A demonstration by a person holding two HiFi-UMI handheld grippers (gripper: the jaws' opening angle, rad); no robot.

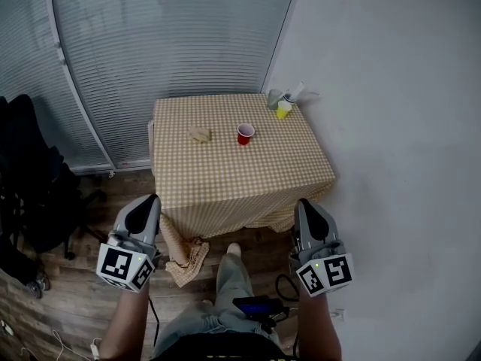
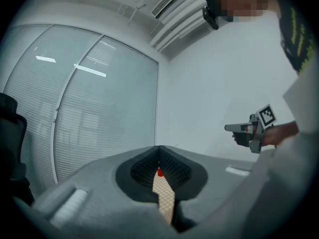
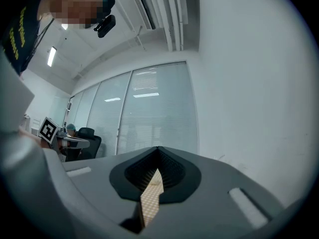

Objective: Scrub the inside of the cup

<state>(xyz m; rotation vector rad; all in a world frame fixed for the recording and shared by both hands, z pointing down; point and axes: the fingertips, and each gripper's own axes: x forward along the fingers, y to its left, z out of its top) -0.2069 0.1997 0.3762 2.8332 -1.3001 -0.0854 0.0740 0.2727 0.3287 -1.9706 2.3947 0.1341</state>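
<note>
A small red cup stands upright near the middle of a table covered with a tan checked cloth. A crumpled tan rag lies just left of the cup. Both grippers are held well short of the table's near edge, pointing level at it. My left gripper is shut and empty, and so is my right gripper. In the left gripper view the red cup shows as a speck through the slit of the closed jaws. The right gripper view shows only checked cloth through its slit.
A yellow cup and pale green and white items sit at the table's far right corner. A black office chair stands at the left, a white wall on the right, and blinds behind. A checked cloth lies on the wooden floor by the person's legs.
</note>
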